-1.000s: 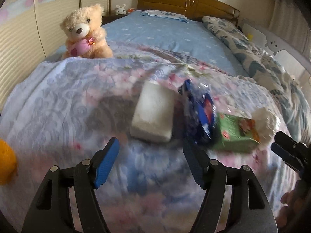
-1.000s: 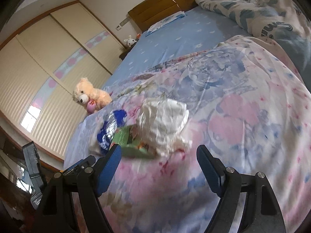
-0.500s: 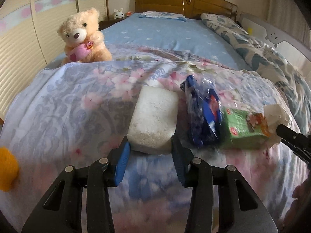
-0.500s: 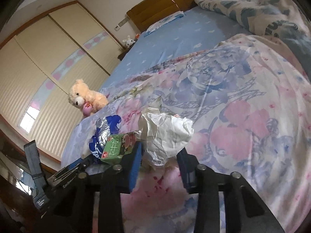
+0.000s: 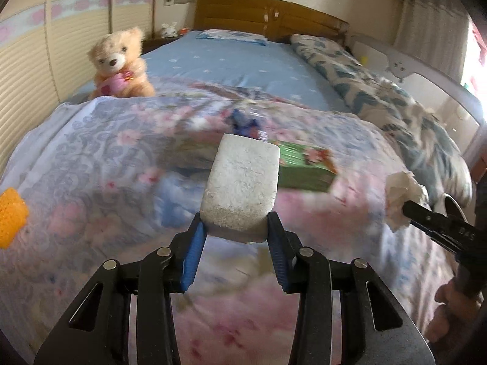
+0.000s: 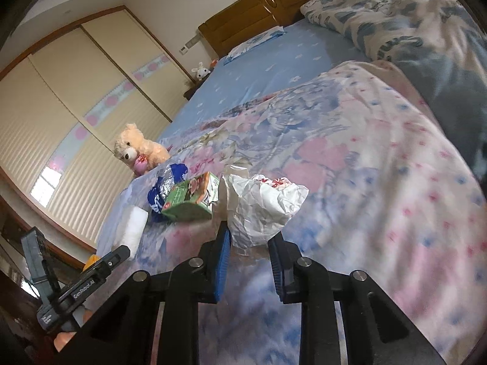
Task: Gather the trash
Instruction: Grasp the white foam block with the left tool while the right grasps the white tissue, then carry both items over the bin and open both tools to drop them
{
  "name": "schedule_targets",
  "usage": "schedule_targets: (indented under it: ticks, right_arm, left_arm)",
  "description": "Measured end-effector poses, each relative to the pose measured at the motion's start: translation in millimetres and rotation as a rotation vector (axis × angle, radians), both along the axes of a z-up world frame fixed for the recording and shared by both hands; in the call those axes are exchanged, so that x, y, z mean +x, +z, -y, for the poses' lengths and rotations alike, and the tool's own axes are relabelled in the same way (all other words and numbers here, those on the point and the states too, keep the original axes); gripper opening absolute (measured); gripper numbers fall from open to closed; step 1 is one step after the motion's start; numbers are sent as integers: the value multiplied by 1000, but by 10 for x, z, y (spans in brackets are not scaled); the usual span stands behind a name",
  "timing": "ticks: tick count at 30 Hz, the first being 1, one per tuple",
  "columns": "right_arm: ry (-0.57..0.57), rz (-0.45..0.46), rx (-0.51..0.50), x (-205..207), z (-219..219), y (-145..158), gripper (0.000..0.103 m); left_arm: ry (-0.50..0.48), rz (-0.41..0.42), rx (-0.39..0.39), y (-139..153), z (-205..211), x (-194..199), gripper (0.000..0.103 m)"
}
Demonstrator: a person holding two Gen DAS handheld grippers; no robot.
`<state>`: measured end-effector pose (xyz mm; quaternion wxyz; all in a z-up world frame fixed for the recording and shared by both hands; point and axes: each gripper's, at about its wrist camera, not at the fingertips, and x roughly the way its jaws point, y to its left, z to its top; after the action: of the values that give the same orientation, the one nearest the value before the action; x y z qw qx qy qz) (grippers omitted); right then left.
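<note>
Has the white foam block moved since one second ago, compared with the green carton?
Yes. The white foam block, gripped by the left gripper, is lifted and now overlaps the green carton; earlier it lay left of the blue wrapper.

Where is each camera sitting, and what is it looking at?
Left wrist: rides the left tongs, facing up the bed to the headboard; they grip a white foam block; a hand shows at right.
Right wrist: rides the right tongs, facing across the bed to the wardrobe; they pinch crumpled paper.
Shared: teddy bear, green carton, blue wrapper, block, paper.
</note>
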<state>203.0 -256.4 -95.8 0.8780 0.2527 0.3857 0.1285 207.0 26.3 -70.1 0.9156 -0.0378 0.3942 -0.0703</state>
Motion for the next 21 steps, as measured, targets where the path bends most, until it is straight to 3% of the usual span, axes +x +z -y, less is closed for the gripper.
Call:
schedule_targets:
  ticks: [21]
  right_arm:
    - [-116,41,-70,-870,724,201,25]
  left_arm:
    - [-308,1,-19,84,1315,-494,39]
